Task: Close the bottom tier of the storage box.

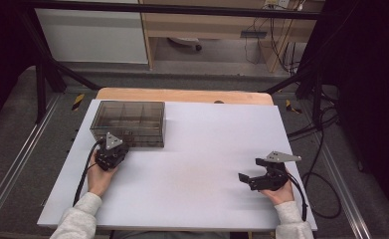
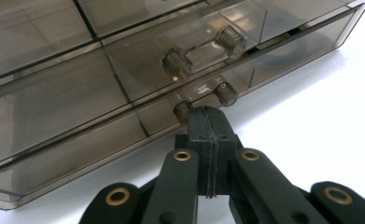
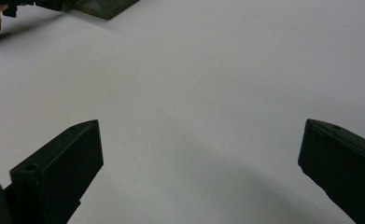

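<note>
Here the white table (image 1: pixel 192 164) carries a smoky transparent drawer box (image 1: pixel 128 122) at its far left part, with its long side running left to right and its front turned toward the person. This front holds two drawers one above the other, each with a clear bar handle lying along the same long direction. The left gripper (image 1: pixel 113 149) stands just before the box, and its jaws are pressed fully together, their tip against the lower drawer handle (image 2: pixel 203 95). Whether they pinch a part of the handle or only touch it, I cannot tell from this angle. Probably it stands there to pull this drawer out. The right gripper (image 1: pixel 249 174) rests well apart on the right side, jaws spread wide and empty, pointing toward the left, seemingly waiting.
</note>
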Demonstrator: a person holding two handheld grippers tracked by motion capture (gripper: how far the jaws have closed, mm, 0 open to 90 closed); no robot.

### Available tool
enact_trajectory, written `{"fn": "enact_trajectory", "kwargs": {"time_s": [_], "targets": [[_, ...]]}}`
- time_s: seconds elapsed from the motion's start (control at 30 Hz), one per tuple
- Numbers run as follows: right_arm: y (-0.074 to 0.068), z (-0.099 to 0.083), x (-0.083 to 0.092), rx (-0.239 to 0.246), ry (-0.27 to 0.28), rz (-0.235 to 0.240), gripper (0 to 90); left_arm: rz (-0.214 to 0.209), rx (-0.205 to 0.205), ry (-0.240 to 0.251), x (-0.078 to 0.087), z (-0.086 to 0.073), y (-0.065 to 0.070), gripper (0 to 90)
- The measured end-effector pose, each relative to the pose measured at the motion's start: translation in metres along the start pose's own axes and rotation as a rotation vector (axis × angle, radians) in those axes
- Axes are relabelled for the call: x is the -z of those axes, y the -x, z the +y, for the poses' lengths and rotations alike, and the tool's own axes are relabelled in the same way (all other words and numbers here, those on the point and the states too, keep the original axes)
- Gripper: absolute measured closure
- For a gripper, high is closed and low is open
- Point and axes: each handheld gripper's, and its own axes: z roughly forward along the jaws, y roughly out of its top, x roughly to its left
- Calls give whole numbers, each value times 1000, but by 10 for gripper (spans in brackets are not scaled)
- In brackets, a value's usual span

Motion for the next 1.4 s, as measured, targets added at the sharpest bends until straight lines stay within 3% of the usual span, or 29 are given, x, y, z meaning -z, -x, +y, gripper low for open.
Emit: {"fn": "enact_trajectory", "kwargs": {"time_s": [0.57, 0.7, 0.87, 1.0, 1.13, 1.4], "targets": [[0, 0, 0, -1, -1, 2, 4, 1, -5, 11, 0, 0, 0, 900], [0, 0, 0, -1, -2, 3, 4, 11, -6, -5, 0, 0, 1, 900], [0, 0, 0, -4, 0, 1, 4, -12, 20, -28, 5, -1, 0, 900], [0, 0, 1, -7, -1, 0, 5, -38, 6, -41, 11, -1, 4, 895], [0, 0, 0, -3, 0, 0, 4, -58, -17, -54, 18, -1, 10, 812], [0, 0, 1, -6, -1, 0, 4, -117, 4, -31, 30, -4, 14, 534]]}}
